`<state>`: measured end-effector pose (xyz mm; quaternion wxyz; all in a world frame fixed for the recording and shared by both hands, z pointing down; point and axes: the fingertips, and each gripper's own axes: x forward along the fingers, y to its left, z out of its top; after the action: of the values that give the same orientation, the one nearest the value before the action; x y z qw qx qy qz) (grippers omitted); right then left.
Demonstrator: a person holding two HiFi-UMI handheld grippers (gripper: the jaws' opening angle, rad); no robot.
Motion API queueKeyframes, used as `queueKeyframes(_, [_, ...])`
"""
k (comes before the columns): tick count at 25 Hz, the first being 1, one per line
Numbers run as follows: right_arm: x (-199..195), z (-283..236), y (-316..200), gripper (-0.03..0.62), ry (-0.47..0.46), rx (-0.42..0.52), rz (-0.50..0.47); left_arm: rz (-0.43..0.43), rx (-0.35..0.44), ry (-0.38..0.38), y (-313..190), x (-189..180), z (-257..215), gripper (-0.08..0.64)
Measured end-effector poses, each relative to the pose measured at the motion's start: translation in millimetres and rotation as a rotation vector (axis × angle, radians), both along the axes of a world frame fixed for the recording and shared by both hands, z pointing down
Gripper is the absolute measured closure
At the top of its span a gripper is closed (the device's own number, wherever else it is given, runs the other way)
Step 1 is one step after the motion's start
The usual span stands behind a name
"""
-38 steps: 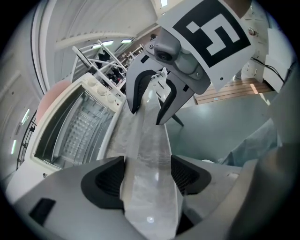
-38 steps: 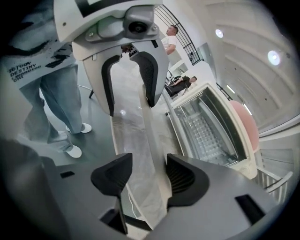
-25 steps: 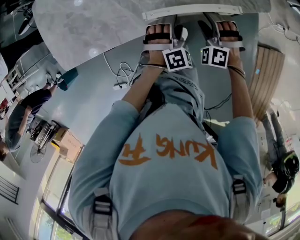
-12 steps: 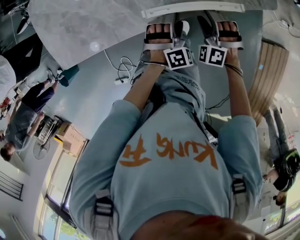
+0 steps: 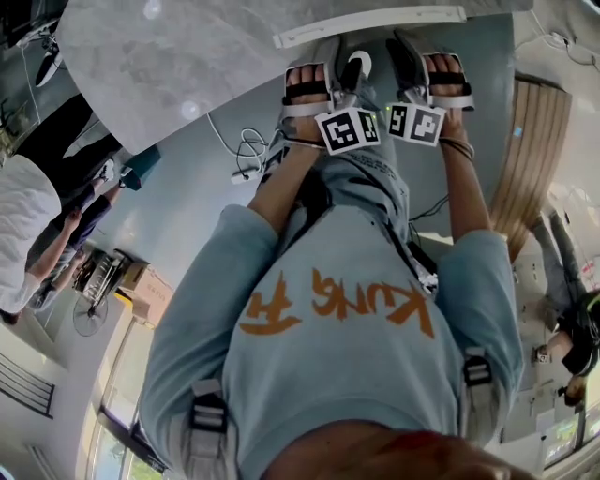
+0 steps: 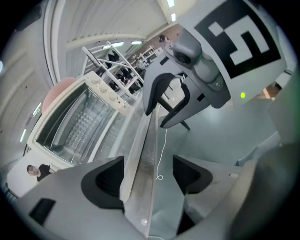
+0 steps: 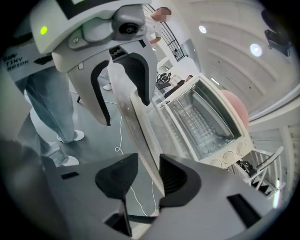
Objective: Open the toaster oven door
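Note:
The white toaster oven (image 6: pixel 75 126) stands with its door lowered, so its wire rack and its knobs (image 7: pixel 229 154) show. The door's long pale handle (image 6: pixel 140 154) runs between both grippers and is the white bar (image 5: pixel 370 25) in the head view. My left gripper (image 6: pixel 147 161) is open, the handle lying between its spread pads. My right gripper (image 7: pixel 147 161) has just been closing and its pads press the handle (image 7: pixel 131 122) from both sides. In the head view the left gripper (image 5: pixel 345 58) and the right gripper (image 5: pixel 417 49) sit side by side at the bar.
A marbled tabletop (image 5: pixel 169 56) carries the oven. A white cable (image 5: pixel 246 150) lies coiled on the grey floor. A pink round object (image 6: pixel 58 89) and a white rack (image 6: pixel 112 65) stand behind the oven. People stand at the left (image 5: pixel 37 216) and right (image 5: pixel 581 337).
Both marker cubes have tilted as the grippers rolled a little, staying at the white bar. A person in a white top has come into view at the left.

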<state>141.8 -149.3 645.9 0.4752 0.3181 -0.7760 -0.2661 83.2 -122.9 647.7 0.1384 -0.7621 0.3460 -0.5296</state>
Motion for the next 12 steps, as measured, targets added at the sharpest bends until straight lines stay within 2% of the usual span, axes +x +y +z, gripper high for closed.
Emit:
queueKeyframes(3, [1.8, -20.4, 2.0, 0.513, -0.078, -0.004, 0.043, -0.017, 0.018, 0.109, 0.0, 2.2, -28.0, 0.279])
queueKeyframes(6, [2.7, -42.6, 0.1, 0.584, -0.154, 0.003, 0.078, -0.055, 0.077, 0.188, -12.0, -0.9, -57.9, 0.429])
queueKeyframes(9, [0.9, -62.2, -9.1, 0.594, -0.219, -0.005, 0.104, -0.101, 0.135, 0.241, -32.0, -6.5, -82.8, 0.525])
queueKeyframes(12, [-1.7, -82.1, -24.0, 0.595, -0.310, -0.023, 0.139, -0.139, 0.174, 0.295, -51.8, -11.6, -106.1, 0.556])
